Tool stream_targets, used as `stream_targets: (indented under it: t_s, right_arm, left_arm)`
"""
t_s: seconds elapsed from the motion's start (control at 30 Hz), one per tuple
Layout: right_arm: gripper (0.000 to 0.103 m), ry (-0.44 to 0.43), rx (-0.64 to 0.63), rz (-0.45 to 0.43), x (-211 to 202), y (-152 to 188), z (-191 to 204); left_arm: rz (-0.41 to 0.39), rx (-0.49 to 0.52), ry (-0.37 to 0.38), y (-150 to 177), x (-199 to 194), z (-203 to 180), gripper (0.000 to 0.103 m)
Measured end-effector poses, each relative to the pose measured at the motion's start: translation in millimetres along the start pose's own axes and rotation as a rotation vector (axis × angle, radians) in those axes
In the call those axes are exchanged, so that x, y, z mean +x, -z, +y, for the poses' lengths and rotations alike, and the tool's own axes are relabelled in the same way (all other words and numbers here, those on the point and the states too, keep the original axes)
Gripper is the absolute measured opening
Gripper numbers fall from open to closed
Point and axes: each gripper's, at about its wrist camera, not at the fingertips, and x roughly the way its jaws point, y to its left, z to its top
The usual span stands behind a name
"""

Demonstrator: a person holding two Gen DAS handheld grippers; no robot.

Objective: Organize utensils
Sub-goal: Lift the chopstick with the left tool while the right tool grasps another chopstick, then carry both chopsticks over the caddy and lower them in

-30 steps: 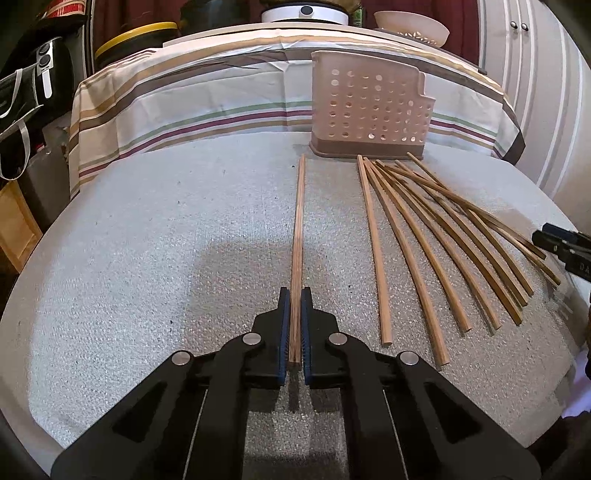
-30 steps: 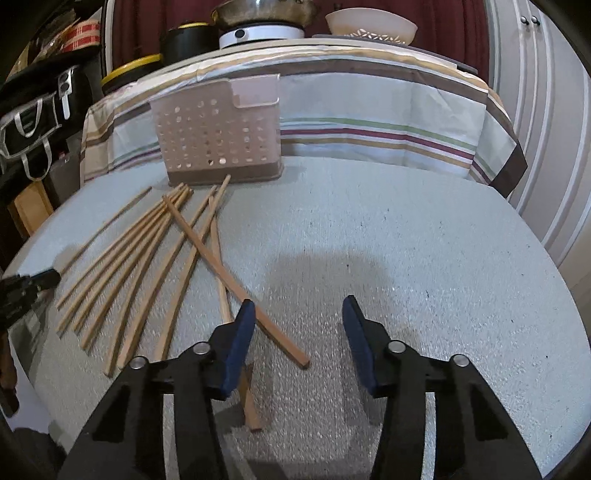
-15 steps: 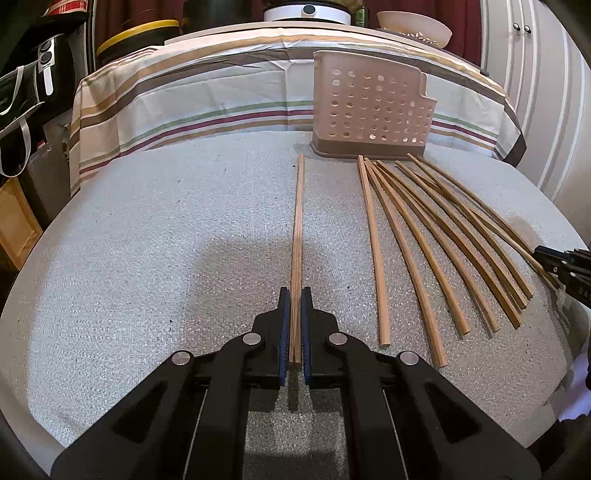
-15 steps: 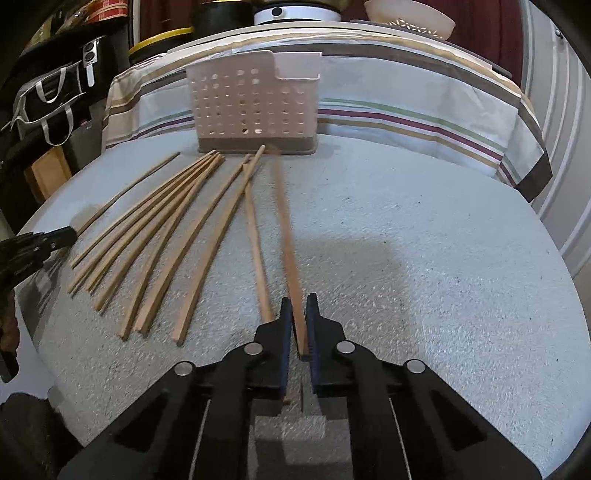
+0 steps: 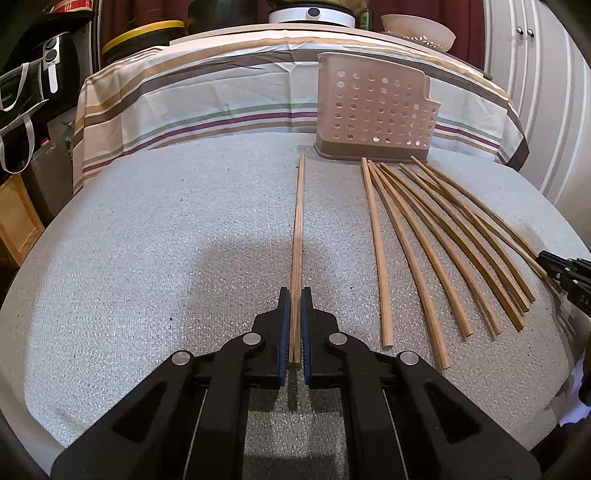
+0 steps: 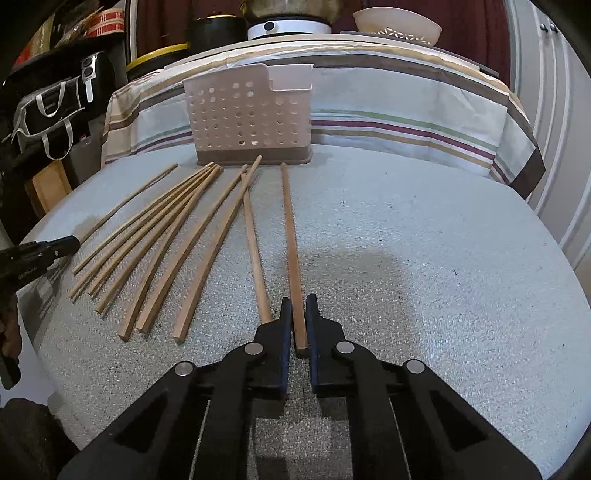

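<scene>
My left gripper (image 5: pixel 294 295) is shut on the near end of a wooden chopstick (image 5: pixel 297 229) that points straight toward the pink perforated utensil holder (image 5: pixel 375 110). Several loose chopsticks (image 5: pixel 436 240) fan out on the mat to its right. My right gripper (image 6: pixel 298 301) is shut on another chopstick (image 6: pixel 291 240), held in line toward the holder (image 6: pixel 251 118). Several chopsticks (image 6: pixel 177 240) lie to its left. The right gripper's tip shows at the right edge of the left wrist view (image 5: pixel 565 269); the left gripper's tip shows at the left edge of the right wrist view (image 6: pixel 44 251).
The round table (image 5: pixel 147 240) has a grey textured mat. Behind it stands a table with a striped cloth (image 5: pixel 221 96), carrying a cooker (image 5: pixel 310 14) and a bowl (image 5: pixel 417 31). Black bags (image 6: pixel 48 103) hang at the left. White cabinet doors (image 6: pixel 554 110) stand at the right.
My right gripper closed on a chopstick that lay across the others and swung it straight toward the holder. My left gripper kept its grip and barely moved.
</scene>
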Motion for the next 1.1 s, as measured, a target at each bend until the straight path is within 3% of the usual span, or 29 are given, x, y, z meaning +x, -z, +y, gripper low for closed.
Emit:
stream_targets:
  t_s: [0.63,1.1]
  right_arm:
    - [0.007,0.015,0.001,-0.127,-28.9,-17.9,4.7]
    - [0.007,0.017,0.003,-0.273,-72.9,-55.3,7.9]
  left_arm:
    - [-0.109,0.009,-0.039,-9.4,-23.7,-0.2,0.006]
    - [-0.269,-0.019,-0.081,-44.5,-80.9,5.7,0.006]
